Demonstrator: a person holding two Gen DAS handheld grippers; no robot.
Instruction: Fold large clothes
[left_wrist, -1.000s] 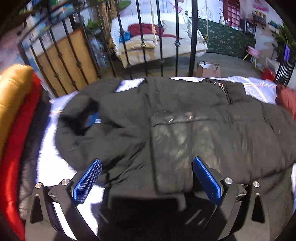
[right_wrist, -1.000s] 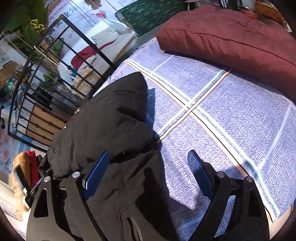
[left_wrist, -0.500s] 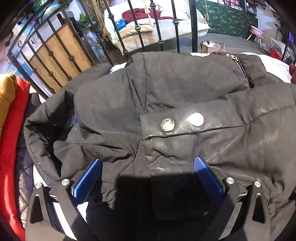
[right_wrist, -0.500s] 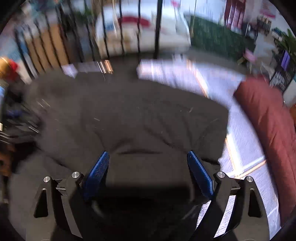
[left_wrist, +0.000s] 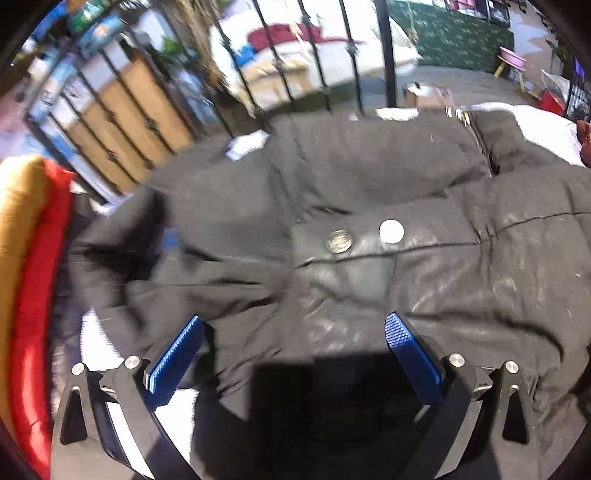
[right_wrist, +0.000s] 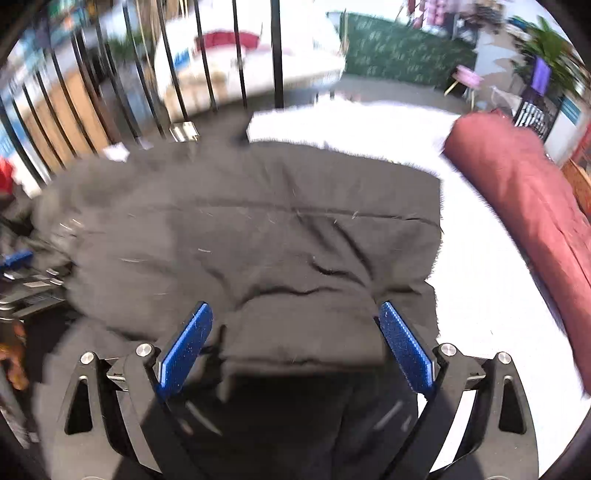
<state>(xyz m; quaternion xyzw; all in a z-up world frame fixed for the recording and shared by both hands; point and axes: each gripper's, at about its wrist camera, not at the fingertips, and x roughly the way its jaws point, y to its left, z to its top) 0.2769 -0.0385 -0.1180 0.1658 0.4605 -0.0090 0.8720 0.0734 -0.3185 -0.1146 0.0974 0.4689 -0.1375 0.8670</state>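
Note:
A large black padded jacket (left_wrist: 369, 229) lies spread on the bed, with two metal snap buttons (left_wrist: 340, 240) on a flap near its middle. It also fills the right wrist view (right_wrist: 258, 229). My left gripper (left_wrist: 293, 341) is open, hovering over the jacket's near edge with nothing between its blue pads. My right gripper (right_wrist: 295, 332) is open above a folded bulge of the jacket's right part, also empty.
A black metal bed rail (left_wrist: 332, 55) runs along the far edge of the bed. A dark red pillow (right_wrist: 524, 206) lies at the right on the white checked sheet (right_wrist: 480, 295). Red and yellow cushions (left_wrist: 29, 258) sit at the left.
The right gripper swung from looking across the sheet to facing the jacket and rail. The left gripper moved closer over the jacket, then drew back slightly. Both stayed open.

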